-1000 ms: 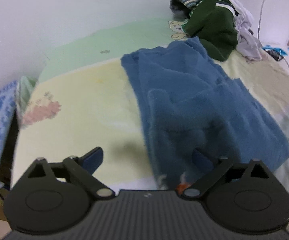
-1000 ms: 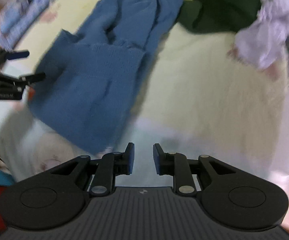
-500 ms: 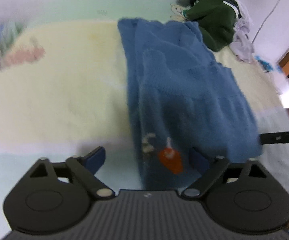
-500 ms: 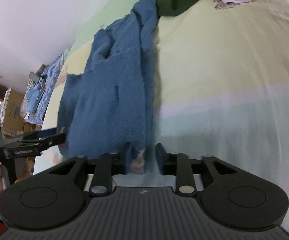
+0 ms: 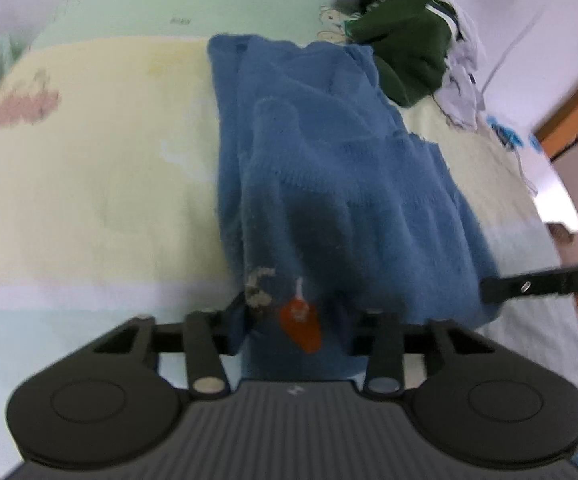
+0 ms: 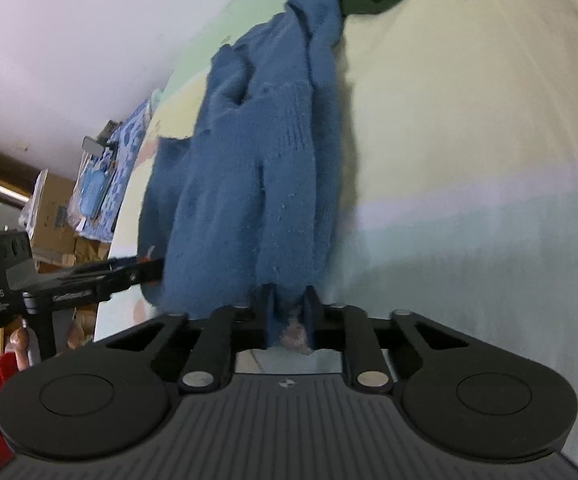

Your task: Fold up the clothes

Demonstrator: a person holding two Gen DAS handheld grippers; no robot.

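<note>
A blue knit sweater (image 5: 329,180) lies lengthwise on the bed, with its hem toward me. An orange motif (image 5: 301,326) sits near the hem's left corner. My left gripper (image 5: 293,314) has that corner bunched between its fingers, and its jaws are closing on the cloth. In the right wrist view the sweater (image 6: 257,184) runs away from my right gripper (image 6: 289,308), whose jaws are closing tight on the other hem corner. Each gripper shows in the other's view: the right gripper (image 5: 493,288) at the sweater's right edge, the left gripper (image 6: 145,270) at its left edge.
A dark green garment (image 5: 405,52) and white clothes (image 5: 461,92) are piled at the bed's far end, touching the sweater's top. The pale yellow and green sheet (image 5: 89,160) lies bare to the left. A blue patterned cloth (image 6: 101,176) and boxes stand beside the bed.
The left jaws went from wide open to closed on the hem corner. The right gripper dropped to the other corner, rolled, and pinched it.
</note>
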